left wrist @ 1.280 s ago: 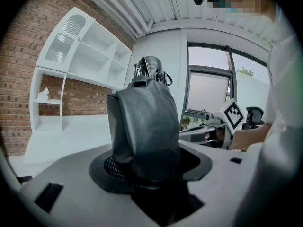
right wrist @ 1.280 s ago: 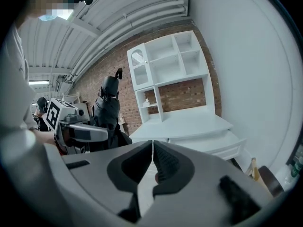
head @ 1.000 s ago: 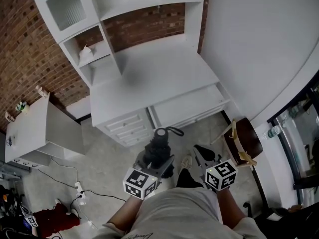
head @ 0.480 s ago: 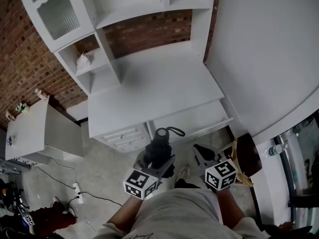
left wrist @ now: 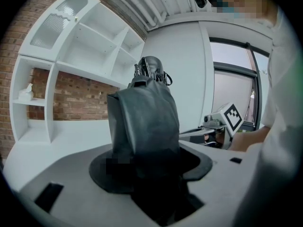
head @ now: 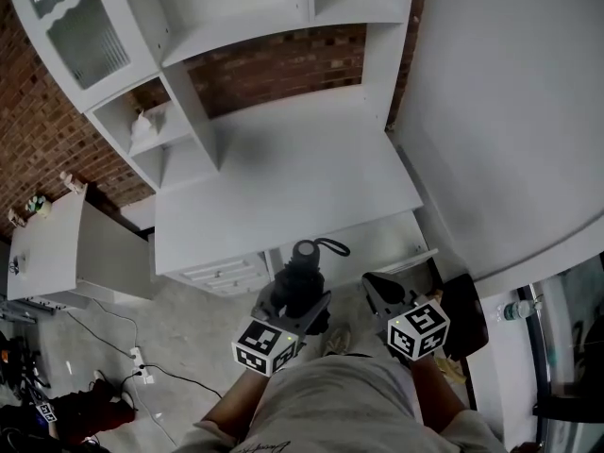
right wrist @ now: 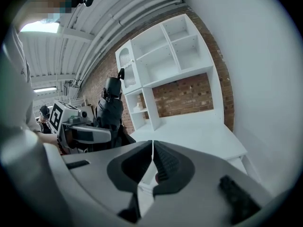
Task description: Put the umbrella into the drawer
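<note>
Now the left gripper [head: 296, 300] squeezes the folded black umbrella [head: 304, 267] and holds it standing up, with the strap end on top. The right gripper [head: 381, 293] has its jaws pressed together, and nothing is in them. The umbrella is up in the air in front of the white desk [head: 283, 177]. It is near the open drawer [head: 373, 242] but not in it. This looks like the carrying step. Next, I think, the umbrella must go over the drawer, lie down flat, and be let go inside.
</note>
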{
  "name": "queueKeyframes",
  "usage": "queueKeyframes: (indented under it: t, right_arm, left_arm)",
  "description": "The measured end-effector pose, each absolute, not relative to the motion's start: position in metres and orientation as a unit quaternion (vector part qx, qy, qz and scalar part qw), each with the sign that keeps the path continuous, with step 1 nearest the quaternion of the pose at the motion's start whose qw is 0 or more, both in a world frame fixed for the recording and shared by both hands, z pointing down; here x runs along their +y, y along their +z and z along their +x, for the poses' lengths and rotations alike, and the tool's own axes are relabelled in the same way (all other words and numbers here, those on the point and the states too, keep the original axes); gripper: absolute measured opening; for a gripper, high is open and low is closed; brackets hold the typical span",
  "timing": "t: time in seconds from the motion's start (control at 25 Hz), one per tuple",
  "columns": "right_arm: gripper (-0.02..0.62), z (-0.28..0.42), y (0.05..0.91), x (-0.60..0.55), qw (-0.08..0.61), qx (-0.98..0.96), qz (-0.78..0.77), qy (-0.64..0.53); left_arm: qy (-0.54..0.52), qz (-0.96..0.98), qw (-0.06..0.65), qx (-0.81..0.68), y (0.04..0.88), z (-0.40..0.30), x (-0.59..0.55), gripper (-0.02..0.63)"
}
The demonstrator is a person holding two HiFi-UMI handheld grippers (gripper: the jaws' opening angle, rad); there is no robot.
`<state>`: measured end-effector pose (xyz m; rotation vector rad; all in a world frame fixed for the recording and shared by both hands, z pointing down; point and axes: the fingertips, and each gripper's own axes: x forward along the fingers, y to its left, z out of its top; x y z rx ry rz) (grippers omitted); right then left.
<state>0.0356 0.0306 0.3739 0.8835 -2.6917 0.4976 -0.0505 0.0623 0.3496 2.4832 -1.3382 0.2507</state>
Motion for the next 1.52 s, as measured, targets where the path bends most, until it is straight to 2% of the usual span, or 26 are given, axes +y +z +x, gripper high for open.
queueKeyframes:
  t: [0.64, 1.52]
  right_arm:
    - [0.029, 0.056, 0.391, -0.028, 0.152, -0.93, 0.279, 0.185]
    - [0.029, 0.035, 0.408, -0.083, 0.175, -0.916, 0.303, 0.198]
  left_arm:
    - [0.103, 0.864, 0.158, -0.467, 0.353, -0.026, -0.005, 0.272]
    - [0.131, 0.867, 0.171, -0.449, 0.374, -0.057, -0.067, 0.272]
